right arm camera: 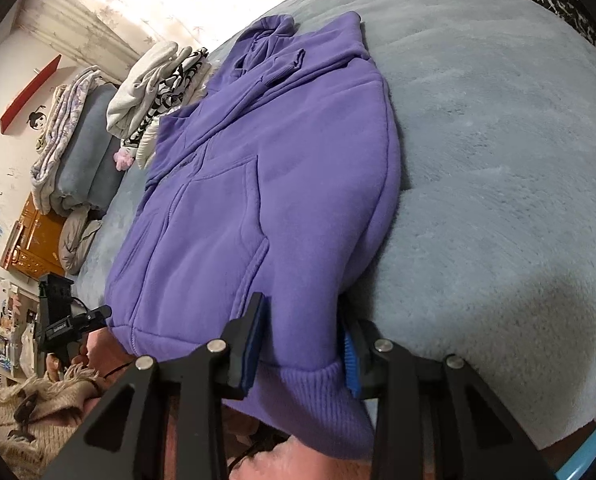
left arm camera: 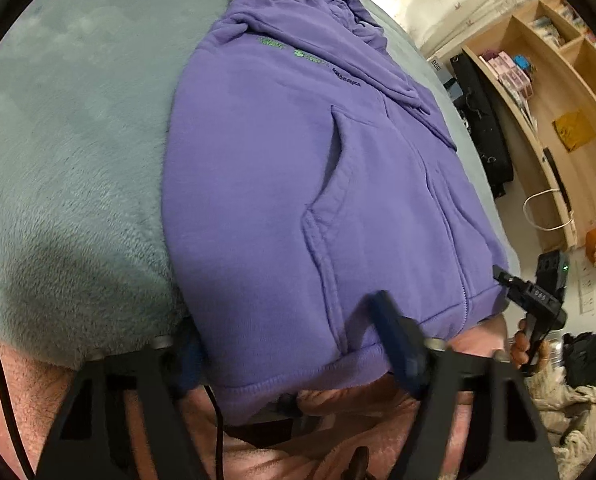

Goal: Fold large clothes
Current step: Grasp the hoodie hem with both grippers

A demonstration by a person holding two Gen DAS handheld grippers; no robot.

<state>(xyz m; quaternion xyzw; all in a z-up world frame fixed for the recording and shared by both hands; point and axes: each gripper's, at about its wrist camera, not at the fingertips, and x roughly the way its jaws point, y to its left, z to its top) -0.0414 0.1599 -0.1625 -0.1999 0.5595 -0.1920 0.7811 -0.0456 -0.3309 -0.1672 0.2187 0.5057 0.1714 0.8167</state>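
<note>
A purple zip hoodie lies flat, front side up, on a grey-blue fleece blanket, with its hood at the far end. My left gripper straddles the near left corner of the hem. Its jaws stand apart, the ribbed band lies loose between them, and the left pad is partly hidden by the cloth. My right gripper is shut on the other corner of the hoodie, whose ribbed hem bunches between its blue pads. Each view also catches the other gripper off to the side, held in a hand.
Folded blankets and a heap of clothes sit at the bed's far left. A wooden shelf unit and a black bag stand beside the bed. A beige knitted throw lies close to me.
</note>
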